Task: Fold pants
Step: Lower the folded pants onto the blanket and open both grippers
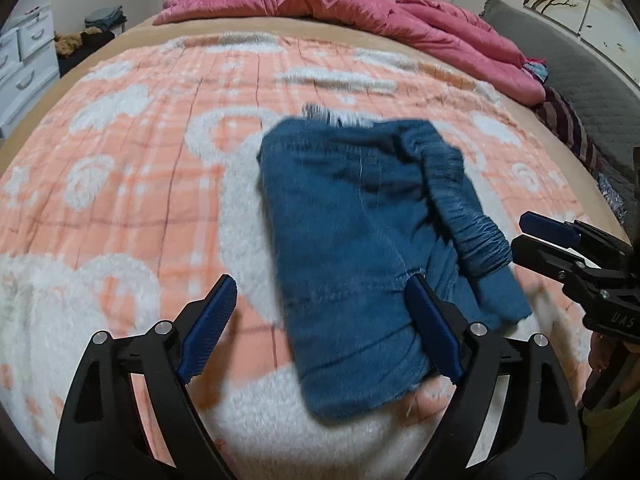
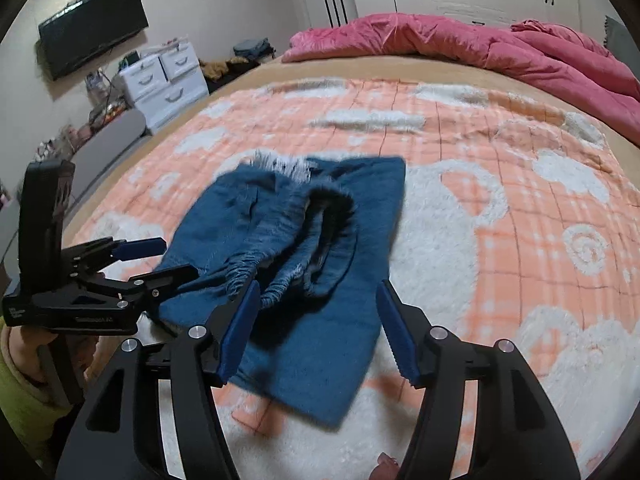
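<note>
The pants [image 1: 360, 240] lie in front of me as a compact blue bundle on the peach-and-white blanket [image 1: 140, 168], near the middle of the near half of the bed, well apart from the pink duvet [image 1: 320, 4] heaped along the far edge. My left claw [image 1: 320, 316] stands wide, its blue pads apart with nothing pressed between them; the near part of the bundle shows between the fingers but lies on the blanket below them. My right claw [image 2: 318, 326] is parted too, less widely, and empty, hanging over the near right part of the cloth, with the gathered waistband [image 2: 280, 276] just beyond its left pad. In the left wrist view the right claw reaches in from the right edge, beside the waistband end of the bundle. I judge the folding largely done: the legs look doubled over into a short rectangle, and some pale frayed hem [image 2: 284, 166] peeks out at the far end. What is left, as far as I can tell, is tidying. The waistband sits bunched and slanted across the top layer instead of lying flat, and the edges do not line up squarely. Both views are a little blurred, so I cannot tell how many layers are stacked.
</note>
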`<state>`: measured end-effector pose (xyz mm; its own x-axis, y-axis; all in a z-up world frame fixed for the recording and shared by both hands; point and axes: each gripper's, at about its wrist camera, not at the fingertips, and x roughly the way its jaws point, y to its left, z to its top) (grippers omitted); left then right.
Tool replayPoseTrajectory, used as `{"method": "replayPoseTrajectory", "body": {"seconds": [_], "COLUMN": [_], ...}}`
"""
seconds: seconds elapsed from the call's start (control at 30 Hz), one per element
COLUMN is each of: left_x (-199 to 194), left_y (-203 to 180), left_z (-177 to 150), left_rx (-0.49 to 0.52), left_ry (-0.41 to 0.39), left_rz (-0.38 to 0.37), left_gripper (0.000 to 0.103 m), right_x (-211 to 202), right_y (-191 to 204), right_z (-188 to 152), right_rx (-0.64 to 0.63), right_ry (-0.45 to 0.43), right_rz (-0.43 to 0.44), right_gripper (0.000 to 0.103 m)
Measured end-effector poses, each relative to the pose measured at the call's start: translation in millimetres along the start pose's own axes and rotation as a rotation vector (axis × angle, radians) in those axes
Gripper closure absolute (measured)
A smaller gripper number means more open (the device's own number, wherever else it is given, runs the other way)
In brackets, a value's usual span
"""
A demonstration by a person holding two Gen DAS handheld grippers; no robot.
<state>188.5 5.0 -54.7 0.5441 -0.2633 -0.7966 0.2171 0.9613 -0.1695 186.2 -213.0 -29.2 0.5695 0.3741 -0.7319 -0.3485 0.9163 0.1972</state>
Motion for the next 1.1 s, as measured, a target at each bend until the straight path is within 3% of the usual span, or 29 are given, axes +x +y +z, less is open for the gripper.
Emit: {"method": "replayPoseTrajectory", "body": {"seconds": [0.23, 0.4, 0.6, 0.8, 1.1], "left_x": [8, 6, -15, -45, -91], "left_y": [3, 1, -3, -11, -21], "left_z": [-14, -15, -17, -22, -34], "left_rx": [-0.017, -0.010, -0.016, -0.004, 0.004], "left_ry": [0.006, -0.001, -0.022, -0.070, -0.158], "left_rz": [-0.006, -0.008, -0.015, -0.023, 0.006], "left_gripper": [0.024, 0.024, 0.017, 0.010, 0.009], "right_x": [31, 33, 3, -37, -86], "right_y": [-4, -5, 0, 9, 24], "right_z": [-22, -29, -29, -32, -44], "right_rx": [0.002, 0.020, 0.028, 0.028, 0.023], "right_ry": [0.109, 0.105, 0.039, -0.048, -0.154], "right_rz": [-0.053, -0.054, -0.048, -0.059, -0.091], "right_gripper": [0.044, 0.043, 0.042, 0.030, 0.010]}}
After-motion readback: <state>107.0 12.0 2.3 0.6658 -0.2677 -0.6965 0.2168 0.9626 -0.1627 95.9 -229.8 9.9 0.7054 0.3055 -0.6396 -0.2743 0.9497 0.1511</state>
